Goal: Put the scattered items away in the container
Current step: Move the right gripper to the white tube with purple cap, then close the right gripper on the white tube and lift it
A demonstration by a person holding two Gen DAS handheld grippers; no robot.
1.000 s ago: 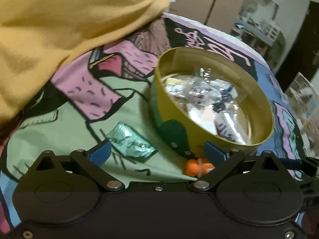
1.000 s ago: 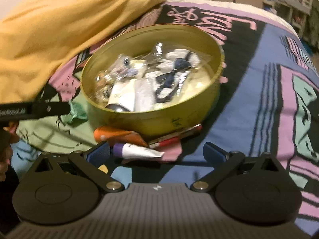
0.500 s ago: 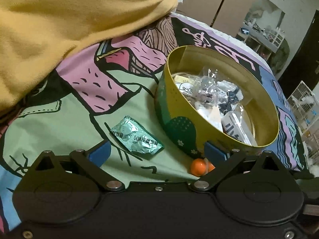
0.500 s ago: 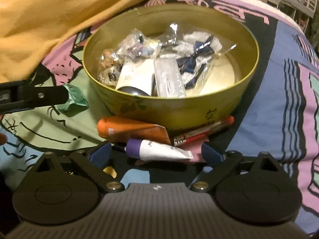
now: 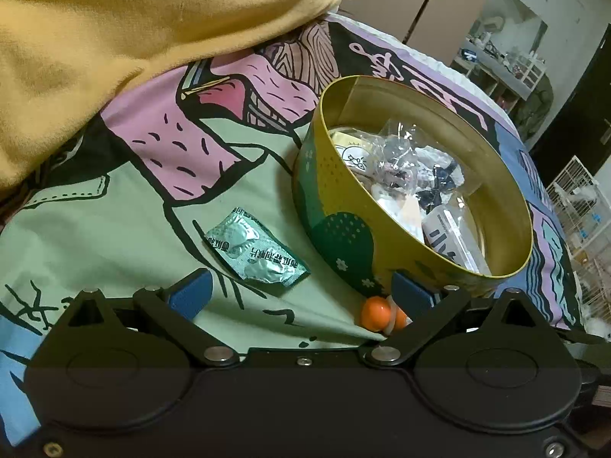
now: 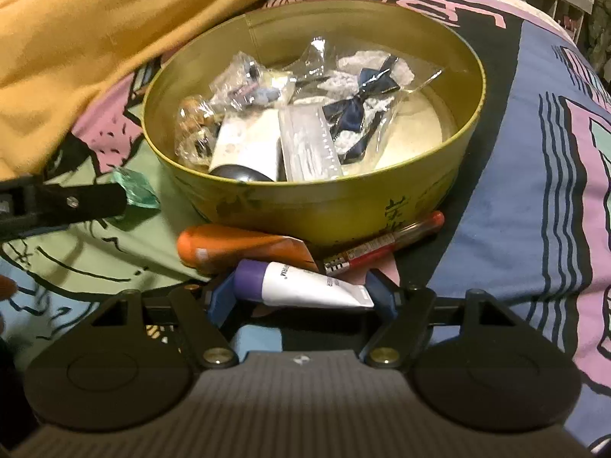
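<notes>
Two fingers of the right gripper (image 6: 301, 292) hold a white tube (image 6: 305, 284); left gripper (image 5: 301, 290) wide beside the tin (image 5: 336, 206).

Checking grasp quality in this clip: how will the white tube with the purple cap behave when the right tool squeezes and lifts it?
The white tube looks soft-walled, so it probably dents. Its flat crimped tail may droop. Lying lengthwise between the right tool's fingers, it could slip.

Orange tube (image 5: 380, 313) mostly hidden behind left gripper's finger. Teal packet (image 6: 135, 187) half covered by the other gripper's arm. Print on the red pen (image 6: 385, 244) too small to read.
</notes>
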